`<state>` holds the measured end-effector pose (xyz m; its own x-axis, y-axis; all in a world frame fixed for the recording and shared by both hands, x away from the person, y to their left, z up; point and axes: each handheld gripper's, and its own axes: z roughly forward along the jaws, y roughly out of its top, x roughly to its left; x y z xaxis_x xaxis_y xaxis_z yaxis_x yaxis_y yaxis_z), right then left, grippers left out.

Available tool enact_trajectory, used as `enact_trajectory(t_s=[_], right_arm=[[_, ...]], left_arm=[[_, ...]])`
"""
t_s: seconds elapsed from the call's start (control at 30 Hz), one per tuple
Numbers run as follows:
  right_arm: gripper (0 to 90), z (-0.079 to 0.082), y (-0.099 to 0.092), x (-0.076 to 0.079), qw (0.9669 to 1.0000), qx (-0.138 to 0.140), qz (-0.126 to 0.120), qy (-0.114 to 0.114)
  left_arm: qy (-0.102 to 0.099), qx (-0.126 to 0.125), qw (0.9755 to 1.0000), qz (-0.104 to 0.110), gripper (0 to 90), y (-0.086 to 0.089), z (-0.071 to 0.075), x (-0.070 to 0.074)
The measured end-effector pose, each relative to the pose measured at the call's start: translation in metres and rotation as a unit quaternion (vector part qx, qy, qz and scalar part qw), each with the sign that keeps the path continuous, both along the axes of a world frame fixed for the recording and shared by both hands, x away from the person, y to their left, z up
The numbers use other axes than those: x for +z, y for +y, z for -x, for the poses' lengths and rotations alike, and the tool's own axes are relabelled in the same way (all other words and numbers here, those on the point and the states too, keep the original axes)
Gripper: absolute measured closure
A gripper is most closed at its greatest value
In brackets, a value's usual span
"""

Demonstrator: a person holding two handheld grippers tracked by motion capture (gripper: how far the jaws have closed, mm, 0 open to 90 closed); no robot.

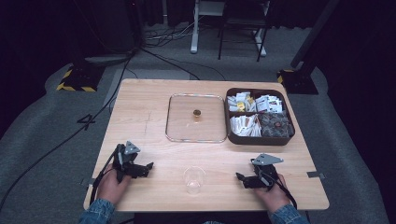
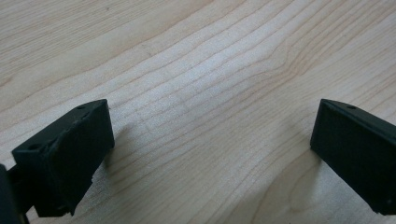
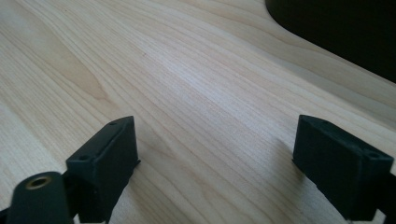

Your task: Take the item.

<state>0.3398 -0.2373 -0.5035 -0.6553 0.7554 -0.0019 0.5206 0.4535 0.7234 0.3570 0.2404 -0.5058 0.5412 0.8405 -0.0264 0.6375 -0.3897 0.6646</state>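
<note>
Jaws stood wide and empty on both grippers, resting low on the pale wood-grain tabletop: a starting pose, nothing yet grasped.
From left to right lay the left gripper, a clear plastic cup upright between the two and apart from each, and the right gripper; farther back sat a flat glass lid with a brass knob and a dark compartmented box of sachets. Probably the cup called for the first reach.
</note>
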Motion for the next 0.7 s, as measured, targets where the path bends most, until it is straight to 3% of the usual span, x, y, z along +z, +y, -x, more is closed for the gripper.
enact_trajectory(t_s=[0.17, 0.3, 0.43, 0.5, 0.7], right_arm=[[21.7, -0.001, 0.003, 0.006, 0.9996, -0.01, 0.017, 0.019], [37.8, 0.003, 0.004, 0.013, 0.9988, -0.003, 0.033, 0.037], [44.7, 0.002, 0.004, 0.018, 0.9981, 0.013, 0.018, 0.057], [45.4, 0.003, 0.004, 0.02, 0.9982, 0.016, 0.018, 0.055], [46.7, 0.004, -0.001, 0.031, 0.997, 0.054, -0.013, 0.054]], left_arm=[[0.0, 0.0, 1.0, 0.0, 0.0, 0.0, 0.0, 0.0], [0.0, 0.0, 1.0, 0.0, 0.0, 0.0, 0.0, 0.0], [0.0, 0.0, 1.0, 0.0, 0.0, 0.0, 0.0, 0.0], [0.0, 0.0, 1.0, 0.0, 0.0, 0.0, 0.0, 0.0], [0.0, 0.0, 1.0, 0.0, 0.0, 0.0, 0.0, 0.0]])
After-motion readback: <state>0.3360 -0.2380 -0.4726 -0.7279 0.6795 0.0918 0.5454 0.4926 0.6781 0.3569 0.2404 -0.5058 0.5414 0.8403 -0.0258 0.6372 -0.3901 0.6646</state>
